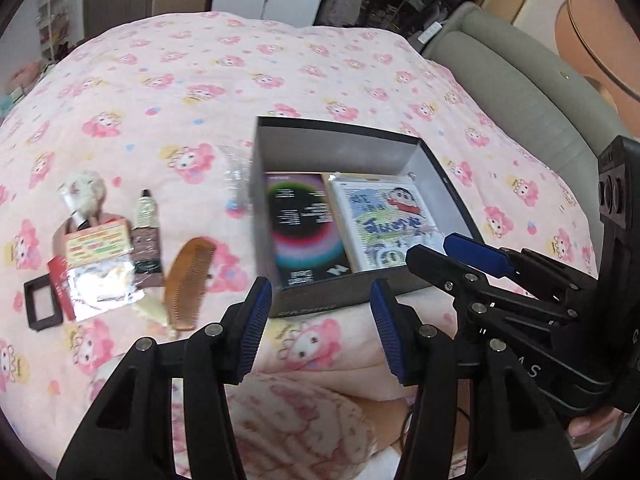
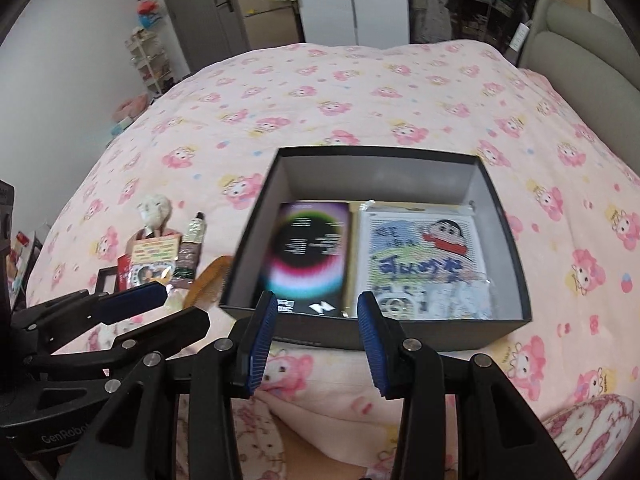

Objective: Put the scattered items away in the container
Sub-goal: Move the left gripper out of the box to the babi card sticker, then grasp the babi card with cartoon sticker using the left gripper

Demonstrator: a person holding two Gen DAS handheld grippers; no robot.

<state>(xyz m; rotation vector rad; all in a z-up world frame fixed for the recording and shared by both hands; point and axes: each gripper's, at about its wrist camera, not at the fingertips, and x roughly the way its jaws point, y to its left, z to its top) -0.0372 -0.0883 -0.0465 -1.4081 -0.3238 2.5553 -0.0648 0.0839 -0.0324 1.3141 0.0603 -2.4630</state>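
An open black box (image 1: 340,304) (image 2: 360,332) sits on the pink bedspread. A dark packet with a coloured ring (image 2: 308,252) and a cartoon packet (image 2: 424,256) lie flat inside it. Left of the box are a wooden comb (image 1: 188,280), a brown tube (image 1: 146,236), a labelled clear packet (image 1: 98,264), a small black frame (image 1: 40,304) and a pale doll (image 1: 86,196). My left gripper (image 1: 320,292) hovers open before the box's near wall, with nothing between its pads. My right gripper (image 2: 318,304) also hangs there, jaws apart and holding nothing; it shows over the box's near right corner (image 1: 432,248).
A grey padded headboard (image 1: 520,88) borders the bed on the right. Crumpled clear plastic (image 1: 236,176) lies against the box's left wall. A folded pink blanket (image 2: 320,408) bunches below the grippers. Wardrobes and a shelf stand beyond the bed.
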